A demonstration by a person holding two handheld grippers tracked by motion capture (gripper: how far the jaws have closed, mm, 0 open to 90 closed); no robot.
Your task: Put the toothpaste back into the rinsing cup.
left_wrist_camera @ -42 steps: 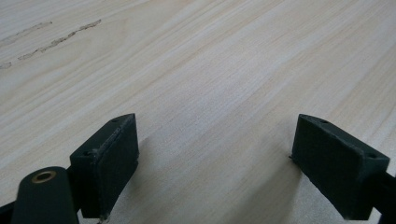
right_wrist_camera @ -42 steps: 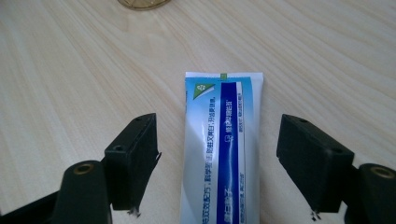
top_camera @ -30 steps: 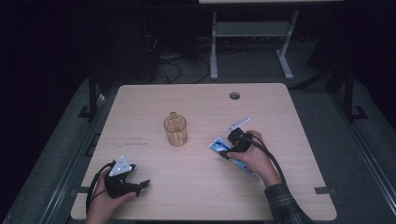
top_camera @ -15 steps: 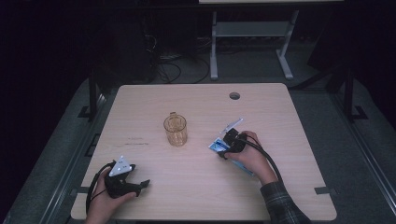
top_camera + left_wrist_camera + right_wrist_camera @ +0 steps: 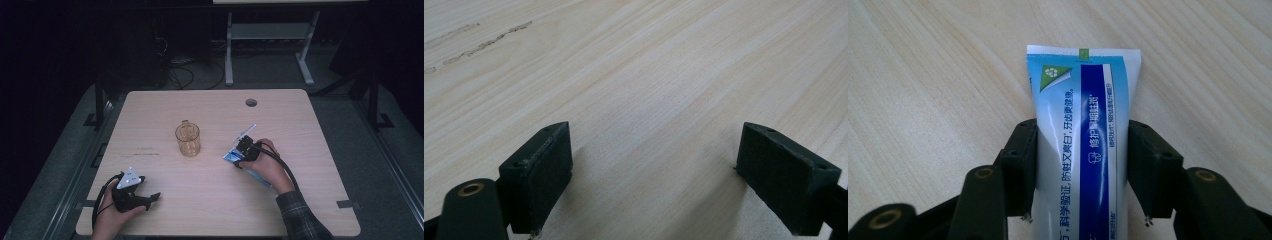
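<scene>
toothpaste tube point(image 5: 1083, 145) sits pinched between the two jaws of the right claw point(image 5: 1083, 170), its flat crimped end pointing away from the hand and lying low over the table point(image 5: 923, 100). in the high view the same tube point(image 5: 234, 156) and right claw point(image 5: 245, 150) are at the right of centre, just beside and a little right of the amber glass cup point(image 5: 187, 138), which stands upright and apart from them. so the grasp looks made; whether the tube is lifted off the wood or only resting on it i cannot tell from these pictures. what seems left, as a judgement, is carrying the tube to the cup and standing it inside, since the cup looks empty and nothing else lies near.

left claw point(image 5: 137, 192) rests at the near left corner of the table, its jaws spread wide with bare wood between them in the left gripper view point(image 5: 654, 165); it takes no part for now.

against the earlier high-view frames, the right hand has drawn slightly inward and toward the person, bringing the tube with it. the cup has not shifted, and the left hand lies where it lay.
</scene>
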